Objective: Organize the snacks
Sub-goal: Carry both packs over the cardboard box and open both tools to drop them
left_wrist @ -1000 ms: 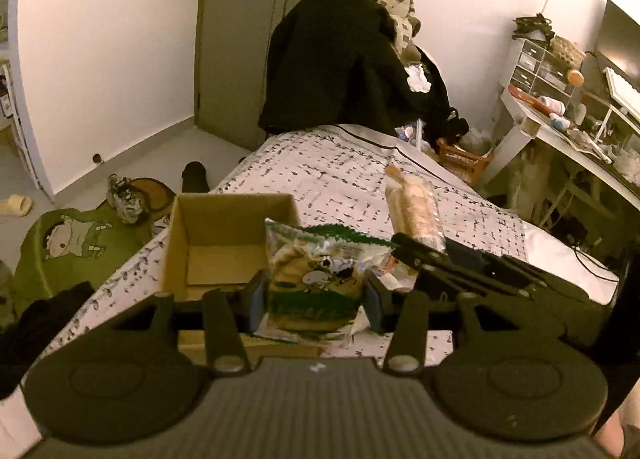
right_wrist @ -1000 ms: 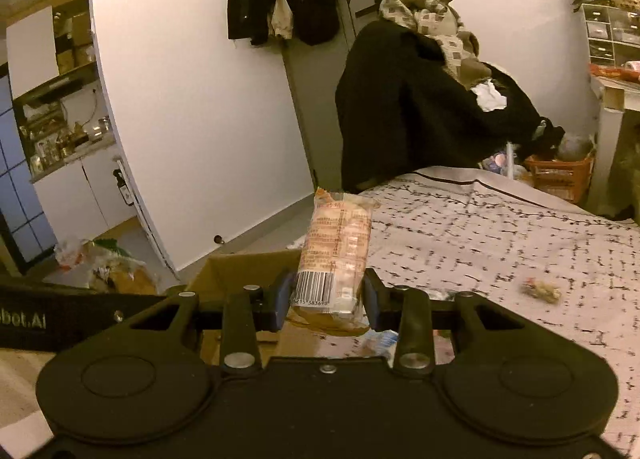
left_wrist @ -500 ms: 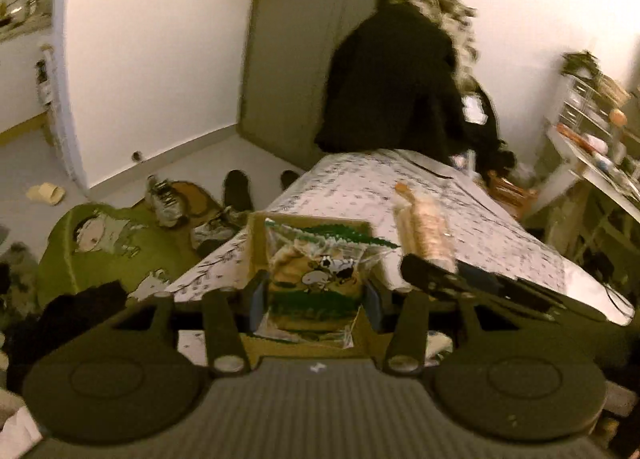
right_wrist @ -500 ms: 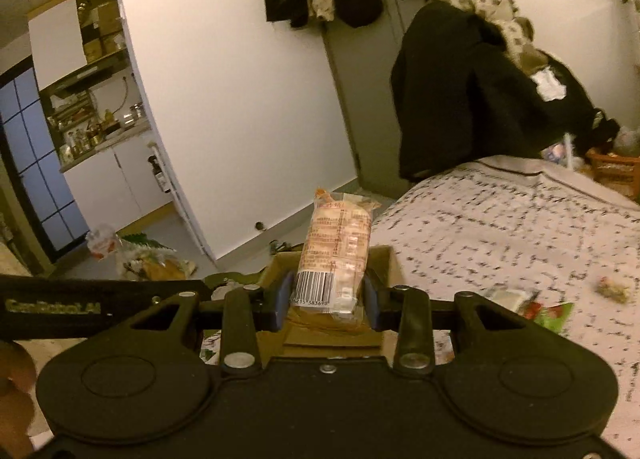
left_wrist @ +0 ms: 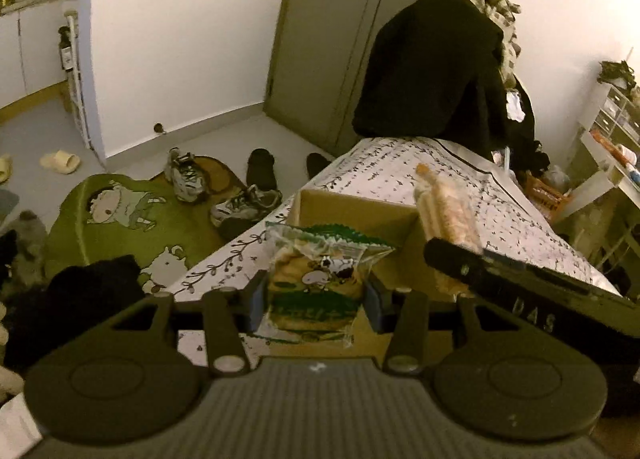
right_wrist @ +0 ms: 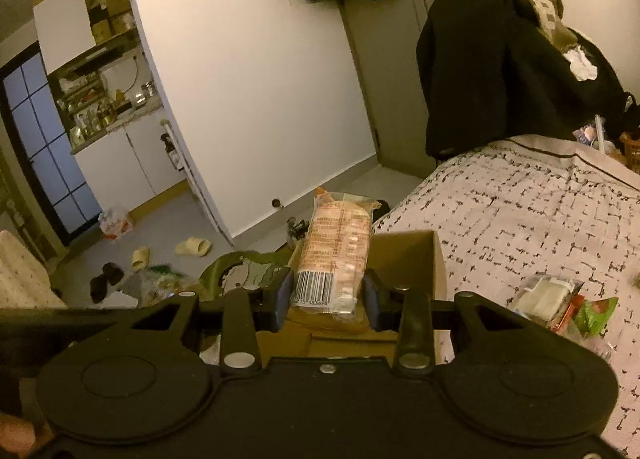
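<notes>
On the floor at far left lies a green cartoon rug (left_wrist: 132, 215) with sneakers (left_wrist: 244, 205) scattered along its edge. Right of it, the corner of a bed (left_wrist: 400, 175) with a patterned cover carries an open cardboard box (left_wrist: 352, 207).

The left claw (left_wrist: 314, 301) is clamped on a clear green-edged snack bag (left_wrist: 316, 283) printed with a cartoon dog, held upright in front of the box's near wall. To its right, the right claw (right_wrist: 326, 301) is clamped on a long orange cracker pack (right_wrist: 336, 255), barcode end down, standing upright above the box (right_wrist: 412, 259); in the left wrist view this pack (left_wrist: 444, 211) rises over the box's right side.

Further right on the bed cover (right_wrist: 520, 219), a small heap of loose snack packets (right_wrist: 560, 303) lies near the box. A dark coat (right_wrist: 492, 71) hangs at the bed's far end.
</notes>
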`<state>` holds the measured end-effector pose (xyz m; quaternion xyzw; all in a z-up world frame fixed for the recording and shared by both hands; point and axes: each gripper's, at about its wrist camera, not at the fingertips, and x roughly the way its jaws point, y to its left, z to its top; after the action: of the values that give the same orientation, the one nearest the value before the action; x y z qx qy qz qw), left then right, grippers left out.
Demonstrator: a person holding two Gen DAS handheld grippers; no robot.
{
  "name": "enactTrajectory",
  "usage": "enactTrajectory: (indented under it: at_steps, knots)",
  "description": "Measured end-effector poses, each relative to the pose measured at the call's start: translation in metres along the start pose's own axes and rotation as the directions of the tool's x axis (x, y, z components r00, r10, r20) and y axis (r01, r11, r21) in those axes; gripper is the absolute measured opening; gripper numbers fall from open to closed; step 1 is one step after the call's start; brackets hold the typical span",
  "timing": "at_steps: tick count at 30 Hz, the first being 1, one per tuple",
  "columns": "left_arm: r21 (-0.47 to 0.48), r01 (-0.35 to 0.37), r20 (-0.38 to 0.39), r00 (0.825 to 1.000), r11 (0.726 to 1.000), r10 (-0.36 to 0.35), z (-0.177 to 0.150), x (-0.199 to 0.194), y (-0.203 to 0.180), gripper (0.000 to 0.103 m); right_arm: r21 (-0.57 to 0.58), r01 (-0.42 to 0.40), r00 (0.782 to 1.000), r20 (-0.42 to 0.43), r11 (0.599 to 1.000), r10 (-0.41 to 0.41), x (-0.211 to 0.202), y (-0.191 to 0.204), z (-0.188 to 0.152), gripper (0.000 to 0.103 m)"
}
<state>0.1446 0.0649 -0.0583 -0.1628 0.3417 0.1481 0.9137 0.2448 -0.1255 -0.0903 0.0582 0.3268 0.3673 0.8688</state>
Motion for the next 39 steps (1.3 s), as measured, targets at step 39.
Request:
enactTrajectory:
  at_steps: [39]
  knots:
    - [-0.041,-0.086,-0.011,0.996,0.995,0.086,0.0,0.006,-0.006,0.086,0.035,-0.036,0.997,-0.066,0.999,0.038,-0.007,-0.044,-0.019,0.064]
